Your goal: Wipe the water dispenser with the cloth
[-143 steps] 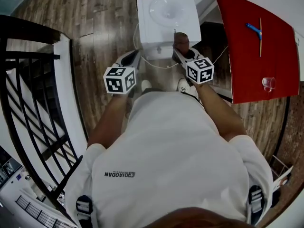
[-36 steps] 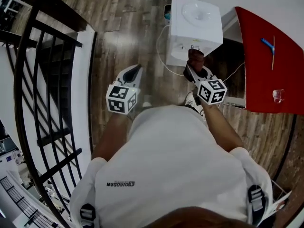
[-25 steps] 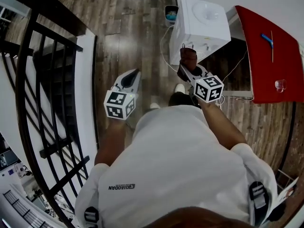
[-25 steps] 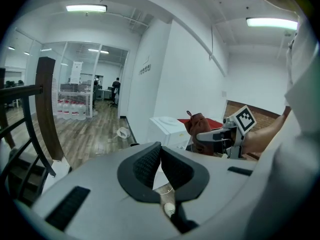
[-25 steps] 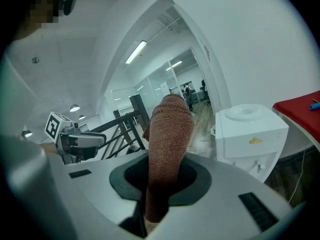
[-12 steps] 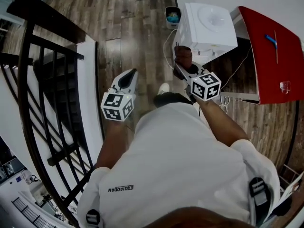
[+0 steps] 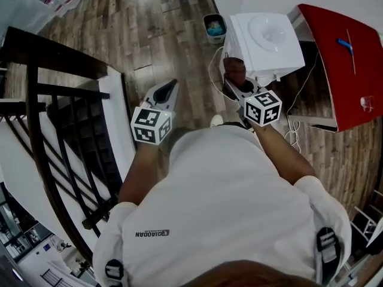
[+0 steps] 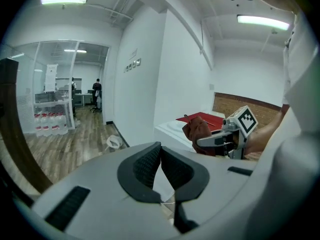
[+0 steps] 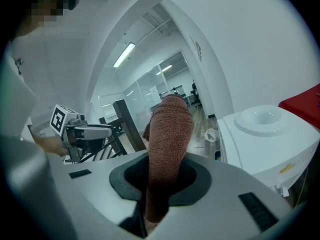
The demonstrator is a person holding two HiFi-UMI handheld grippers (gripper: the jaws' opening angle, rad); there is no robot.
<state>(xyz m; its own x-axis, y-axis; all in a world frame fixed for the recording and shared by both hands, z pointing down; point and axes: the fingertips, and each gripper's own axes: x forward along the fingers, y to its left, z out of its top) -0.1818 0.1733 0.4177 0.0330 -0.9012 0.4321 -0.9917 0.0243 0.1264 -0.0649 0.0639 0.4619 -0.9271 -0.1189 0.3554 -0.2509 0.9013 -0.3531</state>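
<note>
The white water dispenser (image 7: pixel 269 37) stands on the wood floor at the upper right of the head view; its round top recess also shows in the right gripper view (image 9: pixel 262 129). My right gripper (image 7: pixel 230 82) is shut on a reddish-brown cloth (image 7: pixel 234 68), held just left of the dispenser's left side; whether the cloth touches it is unclear. In the right gripper view the cloth (image 9: pixel 167 149) stands up between the jaws. My left gripper (image 7: pixel 167 91) hangs over the floor to the left, shut and holding nothing (image 8: pixel 161 151).
A red table (image 7: pixel 338 58) with a blue item and a glass stands right of the dispenser. A small bin (image 7: pixel 214 26) sits behind the dispenser's left. A black stair railing (image 7: pixel 54 130) runs along the left. Cables (image 7: pixel 293 127) lie on the floor.
The person has stepped round toward the dispenser's left side. The right gripper with the cloth went from the dispenser's front to its left side. The left gripper stayed shut and low.
</note>
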